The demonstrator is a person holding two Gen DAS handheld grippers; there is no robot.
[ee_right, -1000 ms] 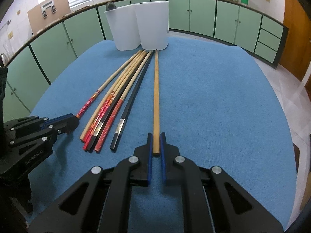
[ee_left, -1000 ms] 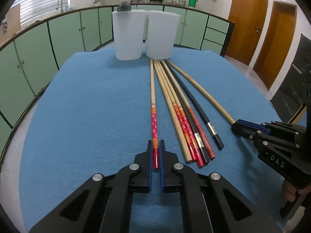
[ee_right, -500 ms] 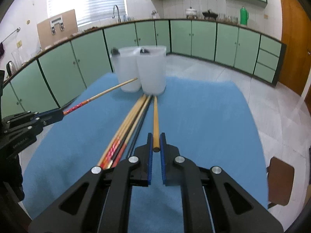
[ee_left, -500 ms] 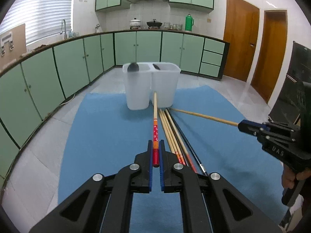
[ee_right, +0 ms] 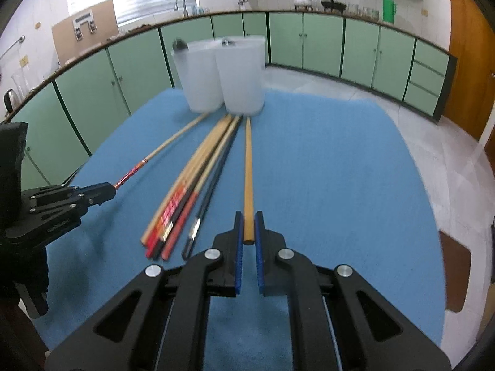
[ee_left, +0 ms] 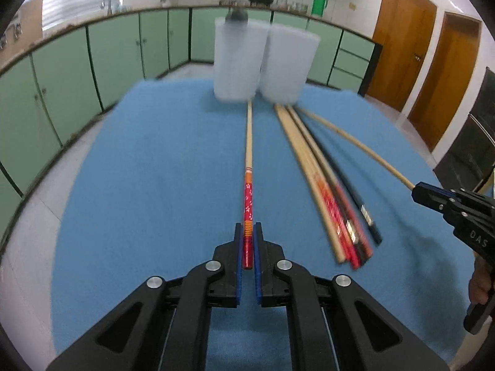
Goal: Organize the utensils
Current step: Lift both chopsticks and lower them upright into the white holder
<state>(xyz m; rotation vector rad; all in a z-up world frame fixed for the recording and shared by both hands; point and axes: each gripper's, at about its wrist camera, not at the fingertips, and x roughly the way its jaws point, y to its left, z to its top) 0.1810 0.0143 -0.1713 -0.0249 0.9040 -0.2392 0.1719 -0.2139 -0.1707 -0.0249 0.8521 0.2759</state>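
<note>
- My left gripper [ee_left: 247,244] is clamped on the red-patterned end of a red-handled chopstick [ee_left: 248,167]; its bare wooden tip points far, toward the two white cups [ee_left: 263,61].
- My right gripper [ee_right: 248,232] is clamped on the near end of a plain wooden chopstick [ee_right: 247,170], whose tip also points at the cups.
- I cannot tell whether either held chopstick touches the blue mat [ee_left: 148,185].
- Bundle of loose chopsticks [ee_right: 188,194] lies on the mat between the two held ones, fanned slightly, handles near, tips just beside the cups.
- A dark utensil end [ee_right: 178,44] shows above the left cup's rim.
- Motion blur in both views.
</note>
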